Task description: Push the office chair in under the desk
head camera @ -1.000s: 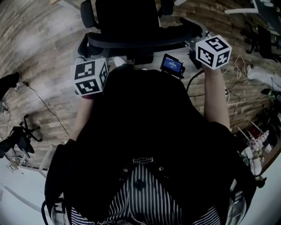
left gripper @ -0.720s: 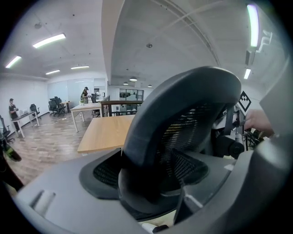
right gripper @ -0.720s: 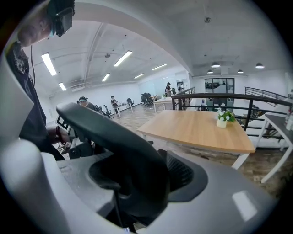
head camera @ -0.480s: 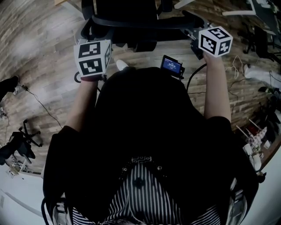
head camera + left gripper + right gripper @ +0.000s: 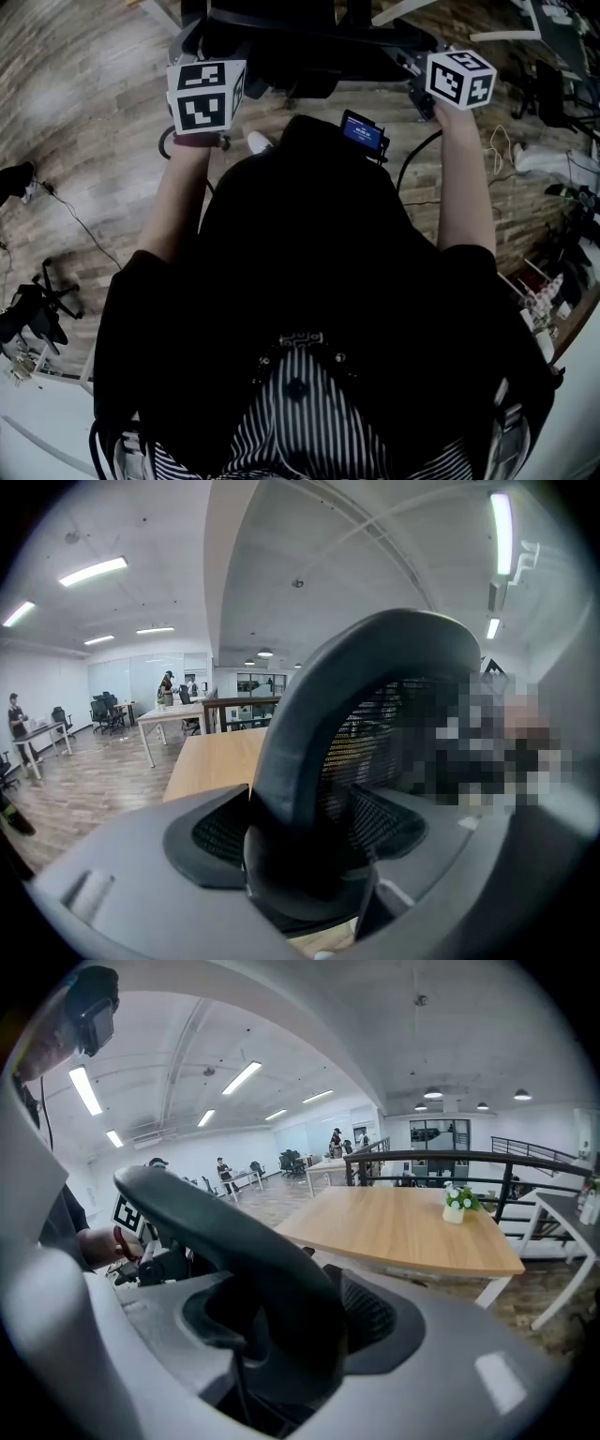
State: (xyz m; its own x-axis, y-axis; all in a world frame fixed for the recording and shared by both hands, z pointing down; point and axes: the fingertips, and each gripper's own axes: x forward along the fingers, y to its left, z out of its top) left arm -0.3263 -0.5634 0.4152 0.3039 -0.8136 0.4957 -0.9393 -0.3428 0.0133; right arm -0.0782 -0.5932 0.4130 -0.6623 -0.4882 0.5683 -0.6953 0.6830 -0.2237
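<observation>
Left gripper [image 5: 305,846] and right gripper [image 5: 291,1335] both clamp backrest rim of office chair [image 5: 281,33], top centre of head view | desk [image 5: 403,1227] just beyond | risk: uneven shove may swivel chair into desk edge

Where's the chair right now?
The chair sits top centre in the head view, its backrest rim between the fingers of the left gripper and right gripper, desk just beyond.

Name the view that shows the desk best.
Right gripper view: the desk top lies nearly whole beyond the chair. Left gripper view shows only a strip beside the chair back. Head view: not clearly visible.
</observation>
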